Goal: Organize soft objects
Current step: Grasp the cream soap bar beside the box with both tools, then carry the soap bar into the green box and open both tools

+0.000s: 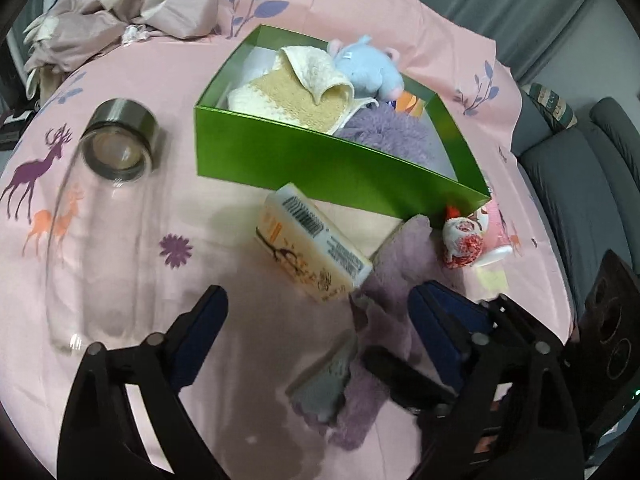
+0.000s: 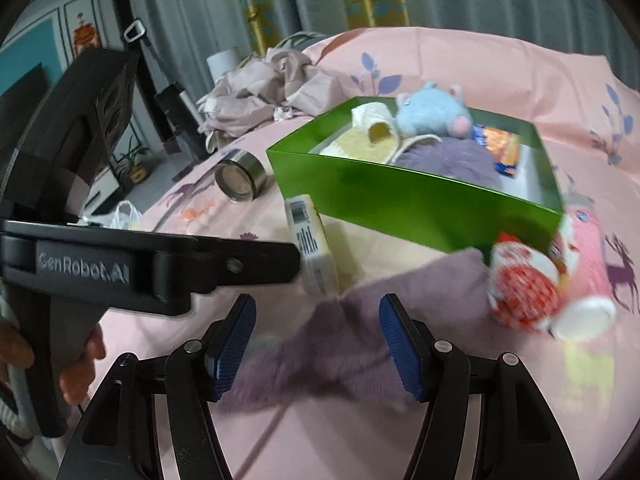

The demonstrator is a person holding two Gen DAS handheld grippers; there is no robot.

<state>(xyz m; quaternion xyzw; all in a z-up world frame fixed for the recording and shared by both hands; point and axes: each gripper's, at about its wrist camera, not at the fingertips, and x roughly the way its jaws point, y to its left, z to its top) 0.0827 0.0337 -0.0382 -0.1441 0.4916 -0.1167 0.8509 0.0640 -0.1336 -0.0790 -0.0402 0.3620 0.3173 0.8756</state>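
My left tool (image 1: 316,328) and my right tool (image 2: 316,344) are matt black plastic, with ribbed blue pads (image 2: 236,340) that look rubbery. Under them the pink sheet (image 1: 120,280) is smooth printed cloth, softly creased. The green box (image 1: 332,164) has a glossy, almost metallic card finish that catches the light. Inside it, the cream towel (image 1: 288,96) is nubbly terry and the blue plush toy (image 1: 368,68) is short fuzzy pile. The purple cloth (image 2: 360,332) in front of me is fluffy and matt. The bottle (image 1: 100,248) is clear smooth glass with a brushed metal cap (image 1: 120,132). The cream packet (image 1: 316,244) looks like satiny printed paper.
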